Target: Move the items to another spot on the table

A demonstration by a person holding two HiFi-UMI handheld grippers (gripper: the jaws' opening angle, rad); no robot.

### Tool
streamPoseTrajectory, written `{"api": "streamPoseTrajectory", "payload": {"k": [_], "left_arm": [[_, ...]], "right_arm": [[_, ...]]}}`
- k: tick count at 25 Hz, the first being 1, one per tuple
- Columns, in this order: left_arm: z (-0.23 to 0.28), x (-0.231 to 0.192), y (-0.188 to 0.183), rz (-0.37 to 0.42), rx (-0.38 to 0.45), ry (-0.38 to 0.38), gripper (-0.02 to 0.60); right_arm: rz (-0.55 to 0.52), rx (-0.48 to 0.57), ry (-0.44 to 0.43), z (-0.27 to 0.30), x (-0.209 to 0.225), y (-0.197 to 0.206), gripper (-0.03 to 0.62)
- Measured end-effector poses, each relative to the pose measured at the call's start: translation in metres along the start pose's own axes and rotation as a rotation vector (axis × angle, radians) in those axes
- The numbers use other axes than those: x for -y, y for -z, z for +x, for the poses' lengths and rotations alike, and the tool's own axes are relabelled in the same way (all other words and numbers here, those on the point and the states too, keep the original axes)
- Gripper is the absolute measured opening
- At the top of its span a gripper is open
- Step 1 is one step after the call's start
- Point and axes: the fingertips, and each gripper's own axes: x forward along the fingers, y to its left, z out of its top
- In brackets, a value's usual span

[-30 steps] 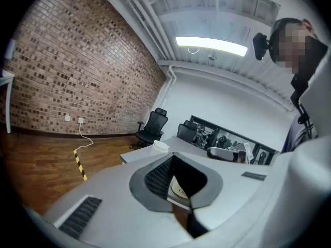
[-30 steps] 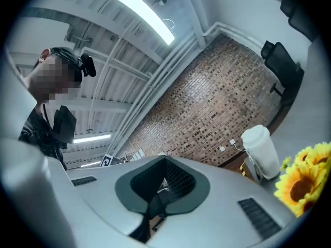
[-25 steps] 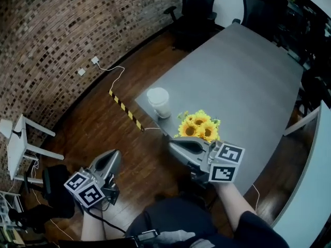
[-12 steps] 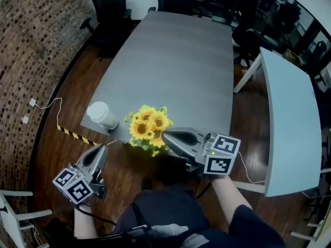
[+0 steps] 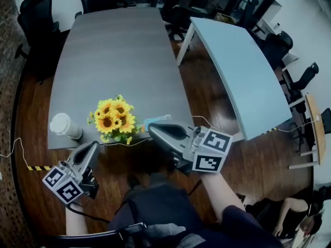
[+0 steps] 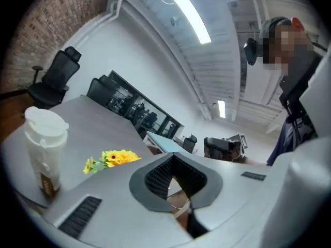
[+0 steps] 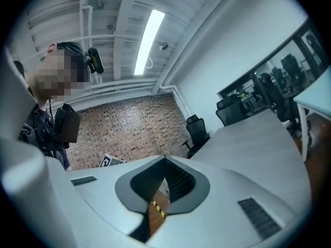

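Forearms rise from six o'clock in the head view, one gripper on each. Left gripper point(image 5: 92, 148) sits at seven o'clock over the floor point(image 5: 258, 159), short of the grey table point(image 5: 119, 50). Its own view shows the left gripper point(image 6: 173, 160) clenched tight, jaws pressed together with nothing between them. Right gripper point(image 5: 153, 129) lies near the middle, its tip aimed toward ten o'clock at the table's near edge. Its own view shows the right gripper point(image 7: 165, 161) clenched as well, also empty.

Sunflowers point(image 5: 114, 119) rest on the near edge of the table, at nine o'clock of the right gripper's tip, just beside it but apart. They stand at one o'clock of the left gripper. Cup point(image 5: 64, 125), white and lidded, stands at nine o'clock of the sunflowers, near them, by the table's near left corner. In the left gripper view the cup point(image 6: 45, 149) is upright, with the sunflowers point(image 6: 111, 159) beyond it.

Striped tape point(image 5: 36, 168) lies on the floor at eight o'clock. A pale-blue table point(image 5: 238, 71) stands at two o'clock, apart from the grey one. Black chairs point(image 5: 36, 9) stand at eleven o'clock.
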Motion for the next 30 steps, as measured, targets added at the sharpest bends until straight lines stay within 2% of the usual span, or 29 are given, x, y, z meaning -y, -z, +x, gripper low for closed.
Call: {"api": "streamPoseTrajectory", "payload": {"k": [6,10,17,21,26,30], "left_arm": [[0.049,0.055,0.013,0.033,-0.087,0.204,0.003],[0.072,0.090,0.024,0.068,-0.143,0.265,0.003],[0.092,0.155,0.045,0.103,-0.209,0.276,0.003],[0.096,0.189,0.053,0.131,-0.213,0.283,0.003],[0.098,0.227,0.059,0.192,-0.205,0.295,0.003],[0.093,0.240,0.072,0.217,-0.214,0.275,0.003]], "right_arm": [[-0.044,0.066,0.173,-0.066,-0.016,-0.005,-0.021],[-0.064,0.114,0.288,-0.109,-0.016,0.001,-0.020],[-0.051,0.188,0.329,-0.183,-0.034,0.006,-0.020],[-0.060,0.226,0.347,-0.215,-0.051,0.010,-0.020],[-0.062,0.208,0.324,-0.227,-0.075,0.025,-0.020],[-0.038,0.200,0.293,-0.228,-0.088,0.042,-0.021]]}}
